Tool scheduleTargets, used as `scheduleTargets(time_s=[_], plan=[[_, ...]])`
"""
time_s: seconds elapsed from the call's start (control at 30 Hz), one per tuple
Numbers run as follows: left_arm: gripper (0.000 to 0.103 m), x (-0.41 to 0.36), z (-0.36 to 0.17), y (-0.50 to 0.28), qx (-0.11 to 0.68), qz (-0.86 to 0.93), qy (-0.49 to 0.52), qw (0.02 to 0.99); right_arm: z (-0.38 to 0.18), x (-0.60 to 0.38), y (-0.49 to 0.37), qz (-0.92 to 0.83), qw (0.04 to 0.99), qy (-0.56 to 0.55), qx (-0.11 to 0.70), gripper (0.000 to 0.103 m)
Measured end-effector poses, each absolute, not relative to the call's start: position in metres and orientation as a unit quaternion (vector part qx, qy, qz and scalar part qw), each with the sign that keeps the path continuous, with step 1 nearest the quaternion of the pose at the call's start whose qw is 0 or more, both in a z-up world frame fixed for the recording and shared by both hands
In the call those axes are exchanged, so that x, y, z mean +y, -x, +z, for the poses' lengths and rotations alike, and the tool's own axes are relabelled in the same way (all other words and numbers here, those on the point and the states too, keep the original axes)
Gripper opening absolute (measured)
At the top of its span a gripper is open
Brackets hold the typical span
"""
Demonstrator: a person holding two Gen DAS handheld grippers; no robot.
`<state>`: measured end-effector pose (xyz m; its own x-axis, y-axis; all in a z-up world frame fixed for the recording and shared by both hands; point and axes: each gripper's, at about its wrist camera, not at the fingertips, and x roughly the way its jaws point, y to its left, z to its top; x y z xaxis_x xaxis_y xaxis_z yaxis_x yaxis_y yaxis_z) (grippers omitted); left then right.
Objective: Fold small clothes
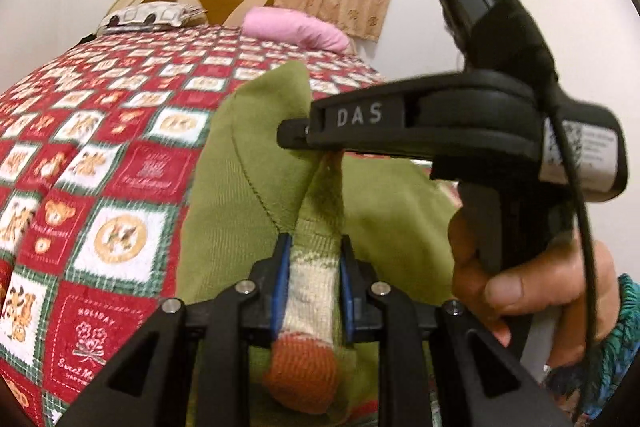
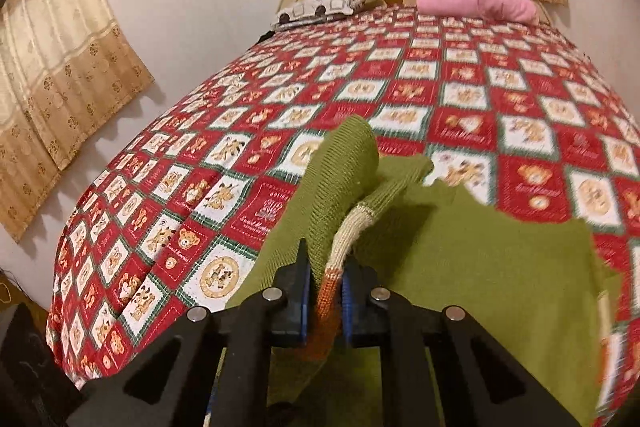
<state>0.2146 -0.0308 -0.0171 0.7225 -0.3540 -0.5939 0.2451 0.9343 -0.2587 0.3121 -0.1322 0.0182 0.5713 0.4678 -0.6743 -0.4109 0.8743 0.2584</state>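
Two tools grip one green knitted garment (image 1: 256, 163) above a bed (image 1: 100, 147) covered in a red and white patchwork bedspread. The left tool (image 1: 312, 291) has its blue pads narrowed onto a cuff (image 1: 310, 291) banded cream and orange, the orange end hanging back toward the camera and the sleeve's long axis running straight ahead, away from the tool. The green body spreads ahead and to both sides of it. The right tool (image 2: 325, 297) is pinched almost flat on a second cream and orange cuff (image 2: 332, 279); that sleeve runs forward and slightly right from its pads, with green fabric bunched just ahead and draping to the right. In the left wrist view the right tool (image 1: 292, 137) crosses just ahead, held in a hand (image 1: 532, 283).
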Motion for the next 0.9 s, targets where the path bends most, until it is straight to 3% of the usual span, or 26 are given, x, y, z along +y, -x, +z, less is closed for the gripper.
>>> scheduleTargets(time_s=[0.4,0.9], plan=[[0.023,-0.124,0.008,-0.226,0.329,-0.236,0.068,0.912,0.044,-0.228,-0.316,0.212,0.894,0.032,0.392,0.011],[0.023,-0.196,-0.045,-0.244,0.392,-0.246,0.031,0.886,-0.045,-0.316,-0.333,0.18,0.87,-0.046,0.457,0.011]])
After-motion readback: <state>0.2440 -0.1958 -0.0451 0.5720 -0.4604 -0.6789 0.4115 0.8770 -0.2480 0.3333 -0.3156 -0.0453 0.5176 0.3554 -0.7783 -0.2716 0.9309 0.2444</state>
